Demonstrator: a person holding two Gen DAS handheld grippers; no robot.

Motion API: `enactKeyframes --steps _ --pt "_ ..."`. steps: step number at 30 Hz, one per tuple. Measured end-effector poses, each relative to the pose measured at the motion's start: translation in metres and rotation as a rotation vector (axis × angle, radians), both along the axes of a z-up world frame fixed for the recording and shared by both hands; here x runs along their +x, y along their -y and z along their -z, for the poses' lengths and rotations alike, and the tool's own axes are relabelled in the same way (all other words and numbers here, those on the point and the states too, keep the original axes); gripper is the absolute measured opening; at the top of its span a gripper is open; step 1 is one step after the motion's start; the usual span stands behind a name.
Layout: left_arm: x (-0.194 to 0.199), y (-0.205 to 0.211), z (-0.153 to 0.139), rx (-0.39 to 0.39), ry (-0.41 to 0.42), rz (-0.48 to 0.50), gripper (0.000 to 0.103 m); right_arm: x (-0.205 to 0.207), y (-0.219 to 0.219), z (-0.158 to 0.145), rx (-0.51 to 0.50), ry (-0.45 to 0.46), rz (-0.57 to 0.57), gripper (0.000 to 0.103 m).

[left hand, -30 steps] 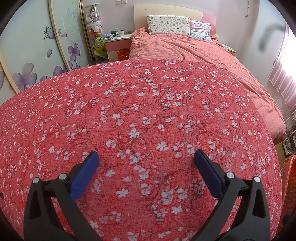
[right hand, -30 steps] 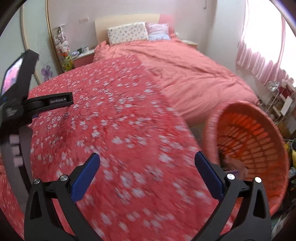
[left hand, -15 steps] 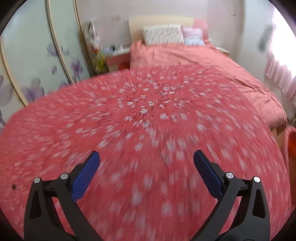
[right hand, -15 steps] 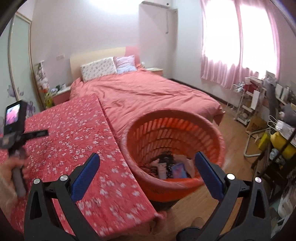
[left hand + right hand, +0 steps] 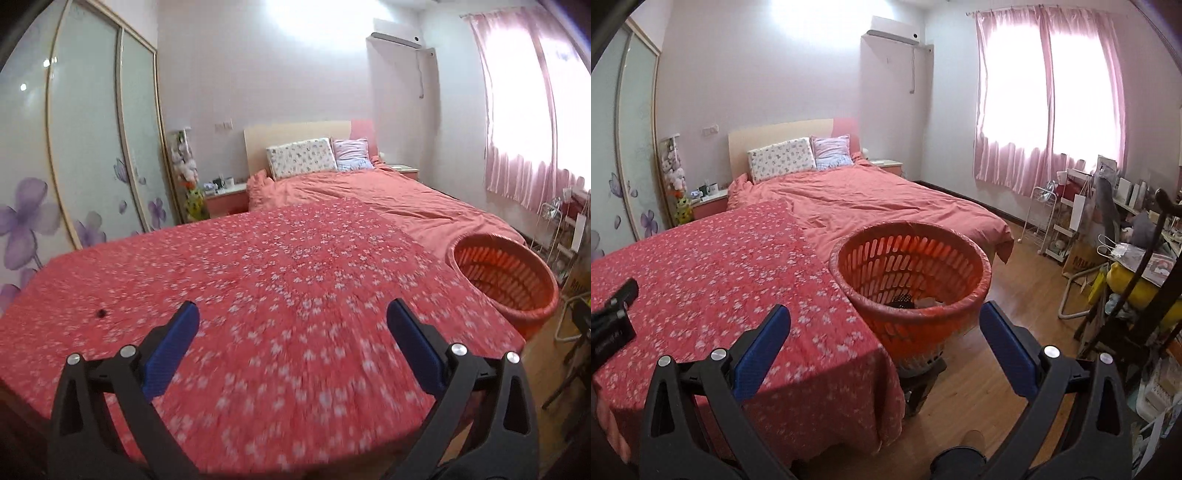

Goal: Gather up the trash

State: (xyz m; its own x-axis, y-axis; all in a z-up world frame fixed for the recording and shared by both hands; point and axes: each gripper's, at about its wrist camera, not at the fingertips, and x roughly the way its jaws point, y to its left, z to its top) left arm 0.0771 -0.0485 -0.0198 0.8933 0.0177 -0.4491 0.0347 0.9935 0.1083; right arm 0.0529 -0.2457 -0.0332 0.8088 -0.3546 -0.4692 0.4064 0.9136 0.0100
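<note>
An orange slatted basket [image 5: 910, 280] stands on the floor at the right edge of a table under a red flowered cloth [image 5: 709, 280]; dark and pale trash [image 5: 916, 302] lies in its bottom. The left wrist view shows the same basket [image 5: 502, 278] at far right. My left gripper [image 5: 293, 325] is open above the cloth [image 5: 258, 280] with nothing between its blue pads. My right gripper [image 5: 886, 325] is open too, empty, held above the table's corner and the basket's near rim. A small dark speck [image 5: 101, 313] lies on the cloth at left.
A bed [image 5: 871, 199] with a salmon cover lies behind the table. Sliding wardrobe doors [image 5: 92, 147] line the left wall. Cluttered racks and a desk [image 5: 1115, 251] fill the right side under the pink curtains [image 5: 1049, 96]. Wooden floor [image 5: 1004, 369] shows beside the basket. A shoe tip [image 5: 971, 439] is below.
Both grippers have pulled back and risen from the cloth. The right one swung from the table toward the basket; the views now take in the whole room. Both stay open.
</note>
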Motion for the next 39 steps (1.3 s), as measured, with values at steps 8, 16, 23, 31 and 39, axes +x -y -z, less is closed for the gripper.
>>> enactKeyframes --steps 8,16,23,31,39 --pt "-0.053 0.002 -0.006 -0.047 0.017 -0.014 0.099 -0.023 0.001 -0.001 0.015 0.021 0.018 0.101" --pt "-0.067 0.005 -0.006 -0.063 0.027 -0.039 0.099 -0.030 -0.002 0.005 0.009 0.018 0.041 0.101" --pt "-0.069 0.003 -0.005 -0.086 0.002 -0.041 0.099 -0.034 -0.004 0.008 0.013 0.014 0.035 0.101" --pt "-0.067 0.003 -0.004 -0.107 -0.020 -0.028 0.099 -0.034 -0.004 0.009 0.020 0.006 0.034 0.101" --pt "-0.067 0.006 -0.004 -0.106 -0.029 -0.029 0.099 -0.034 -0.005 0.009 0.023 -0.002 0.025 0.101"
